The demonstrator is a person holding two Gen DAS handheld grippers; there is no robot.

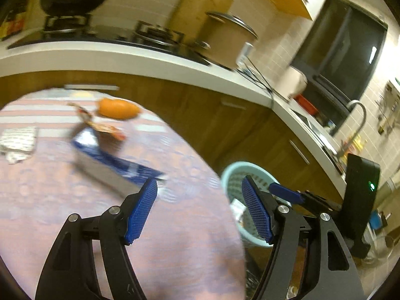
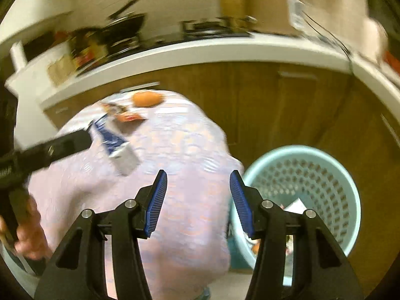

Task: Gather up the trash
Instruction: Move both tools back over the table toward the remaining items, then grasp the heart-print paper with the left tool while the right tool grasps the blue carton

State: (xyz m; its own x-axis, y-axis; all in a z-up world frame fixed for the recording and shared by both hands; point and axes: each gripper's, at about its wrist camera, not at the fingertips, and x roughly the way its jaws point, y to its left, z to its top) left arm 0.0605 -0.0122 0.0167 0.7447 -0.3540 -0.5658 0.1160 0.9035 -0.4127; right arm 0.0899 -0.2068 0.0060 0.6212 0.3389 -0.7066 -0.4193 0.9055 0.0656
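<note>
**Both grippers empty above the table, basket to the right**

The left gripper (image 1: 200, 195) has its jaws spread, nothing between the blue pads. The right gripper (image 2: 198, 190) also stands with jaws apart and empty.

Surface: a round table (image 1: 62, 200) under a pale patterned cloth fills the area below and ahead of both sets of jaws. Ahead and left of the left jaws lie a blue-and-white carton (image 1: 110, 165), a red-orange wrapper (image 1: 105, 127) touching its far end, an orange object (image 1: 117, 108) beyond that, and a crumpled white packet (image 1: 17, 142) far left. Motion blur hides finer detail.

Trash container: a light-blue perforated basket (image 2: 325, 175) stands on the floor off the table edge, right of the right jaws, with white paper (image 2: 296, 205) inside.

Room: a white countertop (image 1: 150, 60) over brown wooden cabinets (image 1: 212, 120) curves behind the table, carrying a hob with a dark pan (image 1: 72, 0) and a lidded pot (image 1: 227, 42). A sink tap (image 1: 357, 120) sits farther right.
</note>
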